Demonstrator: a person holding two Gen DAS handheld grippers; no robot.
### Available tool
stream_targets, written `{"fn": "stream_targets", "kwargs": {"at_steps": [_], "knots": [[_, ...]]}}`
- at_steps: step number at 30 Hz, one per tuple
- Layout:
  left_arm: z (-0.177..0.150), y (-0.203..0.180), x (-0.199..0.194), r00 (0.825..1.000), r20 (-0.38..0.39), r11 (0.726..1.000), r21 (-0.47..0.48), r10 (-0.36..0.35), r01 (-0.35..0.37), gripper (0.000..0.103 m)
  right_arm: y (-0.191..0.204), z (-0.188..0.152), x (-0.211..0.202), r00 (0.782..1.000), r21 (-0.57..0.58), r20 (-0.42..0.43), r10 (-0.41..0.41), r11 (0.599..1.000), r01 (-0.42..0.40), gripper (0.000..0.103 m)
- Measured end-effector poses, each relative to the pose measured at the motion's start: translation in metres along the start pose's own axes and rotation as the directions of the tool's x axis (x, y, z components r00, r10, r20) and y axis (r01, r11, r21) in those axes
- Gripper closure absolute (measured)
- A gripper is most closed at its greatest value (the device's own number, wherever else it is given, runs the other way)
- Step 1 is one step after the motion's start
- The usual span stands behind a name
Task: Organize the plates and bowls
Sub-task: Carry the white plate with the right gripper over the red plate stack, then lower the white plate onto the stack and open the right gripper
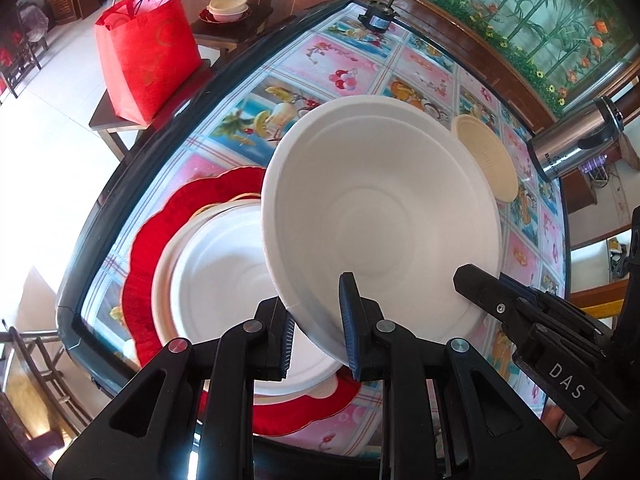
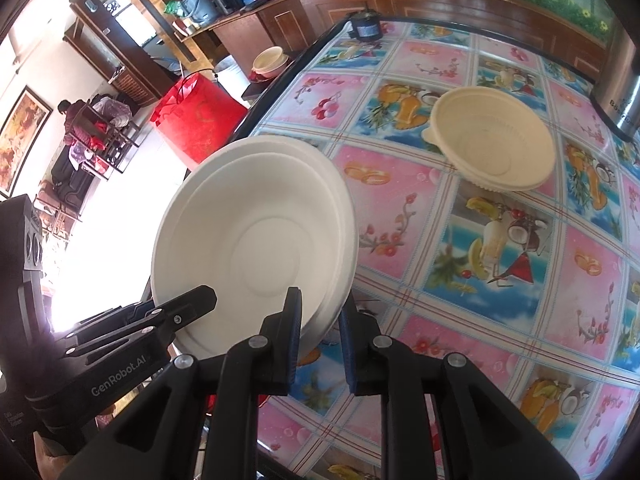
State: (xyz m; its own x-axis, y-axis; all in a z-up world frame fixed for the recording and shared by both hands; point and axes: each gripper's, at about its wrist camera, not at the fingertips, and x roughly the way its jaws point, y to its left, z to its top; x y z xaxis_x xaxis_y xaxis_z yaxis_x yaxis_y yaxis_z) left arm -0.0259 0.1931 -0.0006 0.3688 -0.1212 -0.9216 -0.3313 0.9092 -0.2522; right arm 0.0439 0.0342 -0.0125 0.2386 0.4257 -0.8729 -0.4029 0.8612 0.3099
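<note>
Left wrist view: white bowl point(image 1: 380, 216) lifted and tilted above the table point(image 1: 224, 148), rim pinched by left gripper point(image 1: 320, 332) at the near edge, also pinched by right gripper point(image 1: 472, 292) just to the right. Below and left of the left gripper, white plate point(image 1: 216, 280) lying on red plate point(image 1: 148, 248). Beyond the held bowl, cream bowl point(image 2: 492, 140) resting on the table, well apart. Further left, off the table, red bag point(image 1: 148, 52) on a stool point(image 1: 104, 120).
</note>
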Motion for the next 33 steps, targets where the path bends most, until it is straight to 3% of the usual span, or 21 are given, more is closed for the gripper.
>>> {"fn": "stream_targets", "kwargs": {"at_steps": [20,33], "knots": [[-0.024,0.046,-0.010,0.999,-0.026,0.997,-0.071,0.035,-0.037,0.082,0.042,-0.014,0.024,0.995,-0.062,-0.089,0.035,0.997,-0.041,0.085],[-0.036,0.067,0.001,0.997,-0.045,0.992,-0.114,0.055,-0.060,0.082,0.059,-0.021,0.049,0.989,-0.113,-0.146,0.008,0.993,-0.025,0.084]]}}
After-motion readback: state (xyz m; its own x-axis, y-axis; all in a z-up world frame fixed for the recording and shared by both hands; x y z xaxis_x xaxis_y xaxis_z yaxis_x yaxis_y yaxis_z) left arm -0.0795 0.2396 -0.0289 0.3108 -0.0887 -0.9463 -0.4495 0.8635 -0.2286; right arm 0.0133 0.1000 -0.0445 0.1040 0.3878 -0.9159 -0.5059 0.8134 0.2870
